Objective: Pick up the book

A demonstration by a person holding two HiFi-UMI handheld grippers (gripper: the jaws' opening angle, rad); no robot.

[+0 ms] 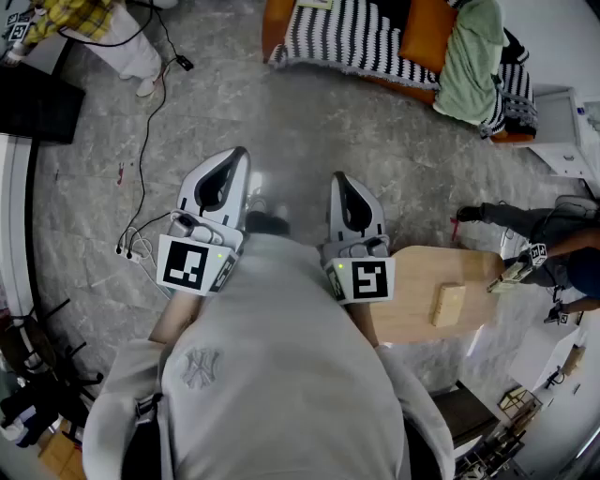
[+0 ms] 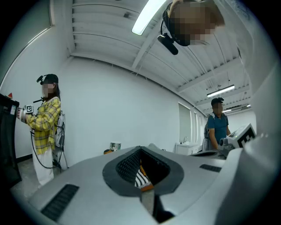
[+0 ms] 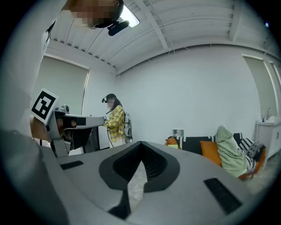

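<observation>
A small pale tan book (image 1: 448,305) lies flat on a light wooden table (image 1: 408,314) at my lower right in the head view. It does not show in either gripper view. I hold both grippers level in front of my chest, over bare floor and well left of the book. My left gripper (image 1: 239,156) has its jaws together with nothing between them, and its tips (image 2: 141,148) meet in the left gripper view. My right gripper (image 1: 338,178) is shut and empty too, with its tips (image 3: 141,143) touching.
A sofa (image 1: 375,42) with a striped blanket, an orange cushion and a green cloth stands ahead. Cables (image 1: 141,187) trail over the grey floor at the left. A person in a yellow plaid shirt (image 1: 80,19) stands far left; another person (image 1: 553,246) crouches by the table's right end.
</observation>
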